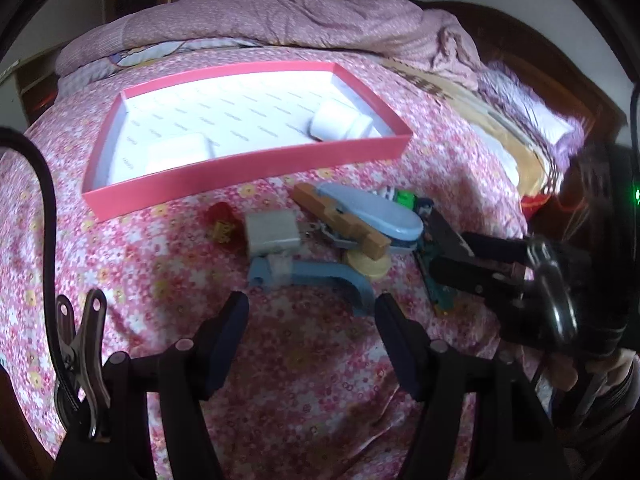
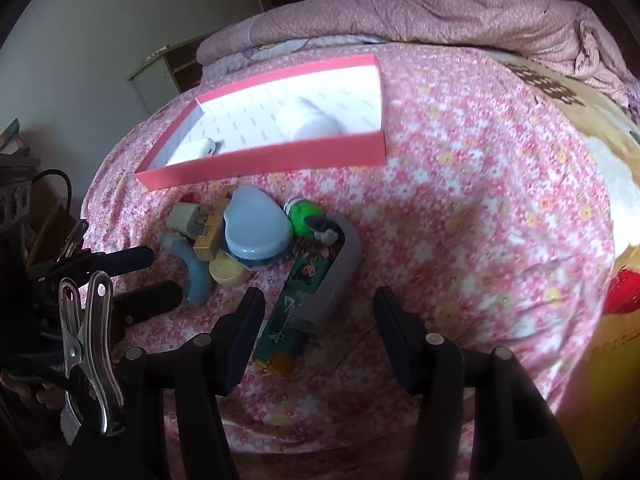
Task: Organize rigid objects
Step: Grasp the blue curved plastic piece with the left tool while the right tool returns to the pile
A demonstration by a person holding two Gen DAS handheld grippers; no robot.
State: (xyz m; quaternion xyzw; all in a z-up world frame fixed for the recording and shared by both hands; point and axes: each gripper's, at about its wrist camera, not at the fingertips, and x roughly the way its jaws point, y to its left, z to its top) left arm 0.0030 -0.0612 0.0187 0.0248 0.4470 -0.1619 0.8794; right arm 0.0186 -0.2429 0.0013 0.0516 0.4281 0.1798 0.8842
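A: From the left wrist view, how is the left gripper [image 1: 310, 312] sitting?

B: It is hovering low over the pink floral bedsheet [image 1: 168, 280], jaws spread wide and holding nothing. The curved blue plastic piece [image 1: 320, 276] is lying just ahead of its fingertips. The right gripper [image 1: 444, 256] is reaching in from the right beside the clutter, and how wide it is standing cannot be told here.

A: And the task's things?

B: A shallow pink cardboard box lid [image 1: 248, 170] is lying beyond the pile, with two white objects inside.

A: The right wrist view?

B: The right gripper [image 2: 318, 308] is also gaping wide and empty, near the green printed card [image 2: 294, 308] and grey plastic shell [image 2: 340, 276]. A rumpled purple quilt [image 2: 440, 12] is bunching at the far side of the bed.
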